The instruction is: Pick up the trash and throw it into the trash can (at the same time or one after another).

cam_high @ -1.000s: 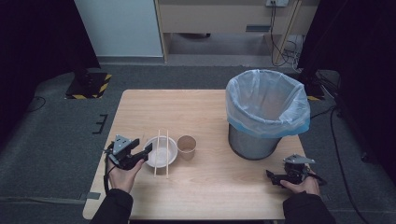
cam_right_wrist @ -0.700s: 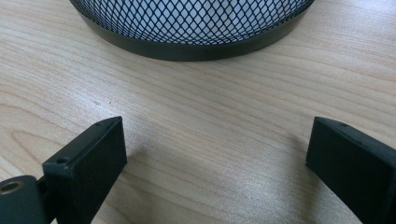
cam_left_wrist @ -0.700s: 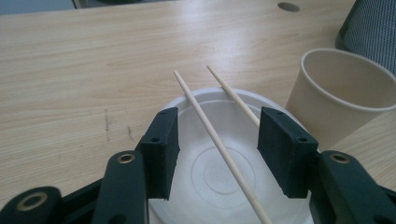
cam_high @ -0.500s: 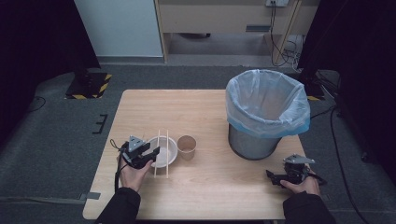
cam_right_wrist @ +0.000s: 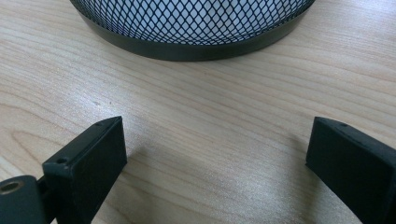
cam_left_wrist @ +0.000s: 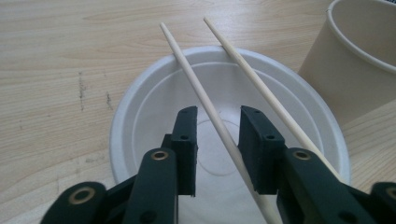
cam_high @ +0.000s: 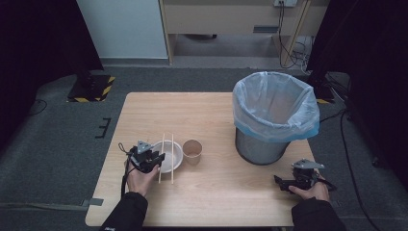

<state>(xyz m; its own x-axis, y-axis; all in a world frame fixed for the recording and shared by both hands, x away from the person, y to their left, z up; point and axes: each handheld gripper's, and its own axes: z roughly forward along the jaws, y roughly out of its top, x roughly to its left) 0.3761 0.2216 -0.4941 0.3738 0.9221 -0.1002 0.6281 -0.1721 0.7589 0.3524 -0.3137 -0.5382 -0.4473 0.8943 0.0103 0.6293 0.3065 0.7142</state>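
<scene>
A white bowl (cam_high: 179, 155) (cam_left_wrist: 140, 116) sits on the wooden table (cam_high: 216, 115) with two wooden chopsticks laid across its rim. My left gripper (cam_high: 157, 159) (cam_left_wrist: 219, 116) hangs low over the bowl's near-left side. Its jaws have just been closing and now straddle the left chopstick (cam_high: 162, 144) (cam_left_wrist: 187, 65), with a narrow gap showing on either side of the stick. The other chopstick (cam_high: 172, 144) (cam_left_wrist: 247, 60) runs just outside the right jaw. My right gripper (cam_high: 280, 182) (cam_right_wrist: 217, 140) rests at the table's front right, jaws wide apart with only bare wood between them.
A brown paper cup (cam_high: 192, 151) (cam_left_wrist: 355, 65) stands just right of the bowl. A mesh waste bin (cam_high: 274, 115) (cam_right_wrist: 196, 23) lined with a pale blue bag stands at the right, just beyond my right gripper.
My left gripper has moved right and down from the table's left side to the bowl, and its jaws have narrowed around one chopstick. The right gripper has stayed put.
</scene>
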